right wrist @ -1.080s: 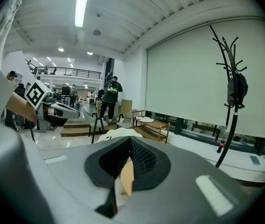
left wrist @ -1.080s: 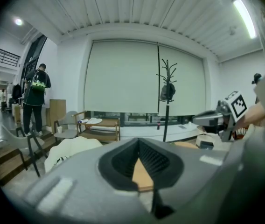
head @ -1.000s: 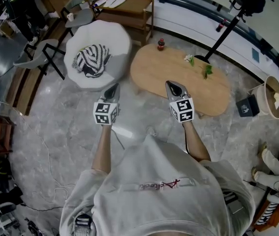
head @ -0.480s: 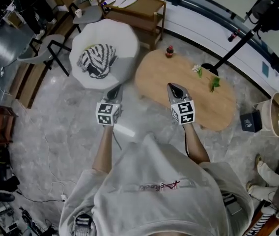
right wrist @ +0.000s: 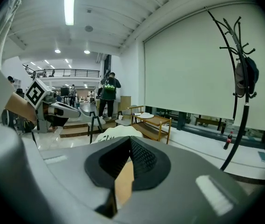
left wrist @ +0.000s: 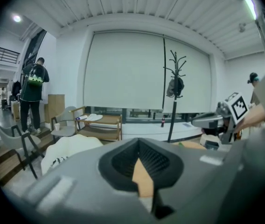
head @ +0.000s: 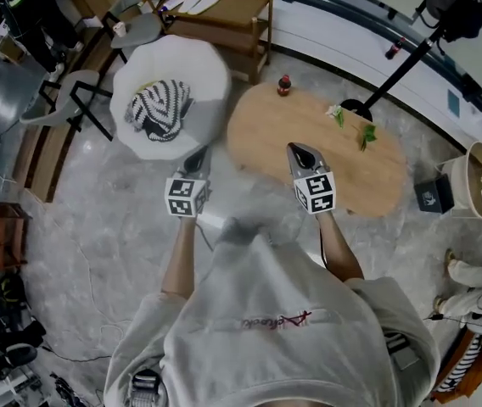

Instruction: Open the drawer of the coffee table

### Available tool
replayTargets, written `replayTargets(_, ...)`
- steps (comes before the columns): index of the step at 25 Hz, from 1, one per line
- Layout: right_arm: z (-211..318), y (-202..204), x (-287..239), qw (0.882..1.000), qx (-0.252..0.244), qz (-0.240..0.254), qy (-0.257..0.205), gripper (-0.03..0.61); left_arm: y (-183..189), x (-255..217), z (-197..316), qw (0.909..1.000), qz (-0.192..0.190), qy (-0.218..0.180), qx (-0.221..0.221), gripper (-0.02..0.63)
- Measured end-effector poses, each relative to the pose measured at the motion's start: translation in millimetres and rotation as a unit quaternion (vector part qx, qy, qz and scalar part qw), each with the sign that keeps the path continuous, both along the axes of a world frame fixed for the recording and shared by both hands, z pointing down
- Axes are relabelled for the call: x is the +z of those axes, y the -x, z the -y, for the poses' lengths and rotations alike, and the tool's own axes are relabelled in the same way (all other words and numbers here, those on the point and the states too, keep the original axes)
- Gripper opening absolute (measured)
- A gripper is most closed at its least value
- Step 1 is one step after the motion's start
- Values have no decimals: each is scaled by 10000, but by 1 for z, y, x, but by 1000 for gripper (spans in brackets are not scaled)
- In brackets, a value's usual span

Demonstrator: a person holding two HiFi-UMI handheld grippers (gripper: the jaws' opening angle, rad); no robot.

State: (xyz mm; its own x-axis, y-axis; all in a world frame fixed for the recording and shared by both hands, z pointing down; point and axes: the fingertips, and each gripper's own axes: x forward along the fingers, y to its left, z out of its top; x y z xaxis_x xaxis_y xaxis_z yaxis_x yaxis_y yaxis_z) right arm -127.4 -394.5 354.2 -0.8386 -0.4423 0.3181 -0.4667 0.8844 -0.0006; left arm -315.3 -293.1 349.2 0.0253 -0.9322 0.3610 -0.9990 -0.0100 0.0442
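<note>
No drawer front shows in any view. Only the oval wooden top of the desk (head: 351, 172) is seen from above, so the drawer is judged to sit under that top, on a side hidden from here. Compared with a second ago, the desk has been brought slightly nearer in the head view, while both grippers are kept at much the same spot ahead of the body. This suggests that the desk is being walked up to and not yet worked on. The task is therefore judged to be in its approach, with the drawer's handle not yet found. The right gripper (head: 301, 150) is held above the near left part of the top, its jaws closed on nothing; whether it is clear of the wood cannot be told. The left gripper (head: 196, 153), likewise closed and empty, is held over the floor just left of the desk's left end, between it and a white seat (head: 194, 66) on which a striped cloth (head: 160, 104) lies. A bottle (head: 284, 85) stands just beyond the desk's far left edge, apparently on the floor. Green sprigs (head: 361, 132) lie on the top farther right, well apart from both grippers.
</note>
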Motion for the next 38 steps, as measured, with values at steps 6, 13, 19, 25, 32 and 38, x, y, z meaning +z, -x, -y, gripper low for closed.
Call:
replayTargets(6,14,-16,6,9979,640,-112,24,6,-6,9,39,9977,-71,27,667,-2)
replayTargets(13,18,-24,12,9905,1342,-289,109,6,-4,15,75,9891,-166,61,1460,-2)
replayTargets(19,3,-22,26,9805,1898,-467,229,6,9,35,85,9801,-343,155,1948,-2)
replayTargets(25,-19,-18,39,9707,2276,-684,352,6,18,55,85,9700,-441,274,2373,-2)
replayTargets(32,-44,-28,59,9620,2501,-929,581,6,27,93,70,9640,-593,617,2518,-2)
replayTargets(38,-48,-26,78,9594,2518,-1012,768,6,30,116,63,9621,-702,806,2508,-2)
